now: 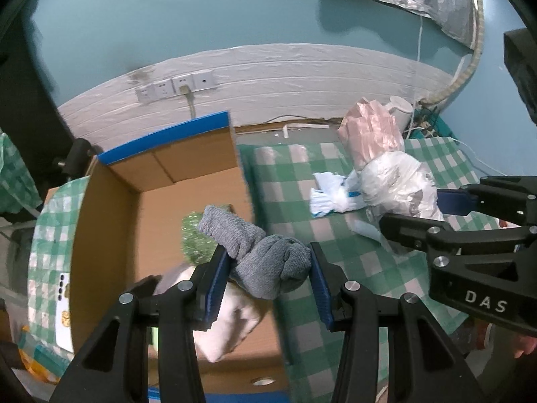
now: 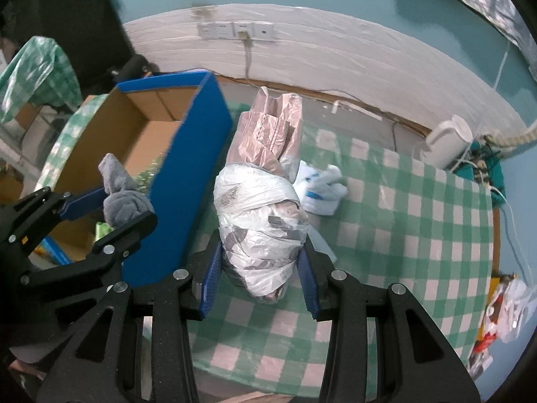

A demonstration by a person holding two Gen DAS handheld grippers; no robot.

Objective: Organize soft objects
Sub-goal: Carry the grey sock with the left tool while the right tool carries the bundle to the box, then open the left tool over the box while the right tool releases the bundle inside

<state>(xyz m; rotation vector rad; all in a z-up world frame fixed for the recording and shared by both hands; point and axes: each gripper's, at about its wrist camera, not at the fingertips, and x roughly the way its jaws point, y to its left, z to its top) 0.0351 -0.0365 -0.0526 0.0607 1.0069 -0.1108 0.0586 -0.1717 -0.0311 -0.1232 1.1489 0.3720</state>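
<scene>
My left gripper (image 1: 268,282) is shut on a knotted grey sock (image 1: 265,262), held over the right wall of an open cardboard box (image 1: 110,208) with blue edges. In the box lie a green scrubby ball (image 1: 193,235) and a white soft item (image 1: 231,322). My right gripper (image 2: 260,280) is shut on a bundle of white and pink plastic bags (image 2: 261,208), lifted above the green checked tablecloth (image 2: 402,235). In the right wrist view the left gripper (image 2: 110,215) with the sock (image 2: 122,194) shows at the left. The right gripper (image 1: 446,208) shows at the right of the left wrist view.
A crumpled white and blue bag (image 2: 319,188) lies on the cloth behind the bundle. A white jug (image 2: 448,144) and cables stand at the far right corner. Wall sockets (image 1: 178,87) sit on the white wall behind. Colourful packets (image 2: 500,315) lie at the right table edge.
</scene>
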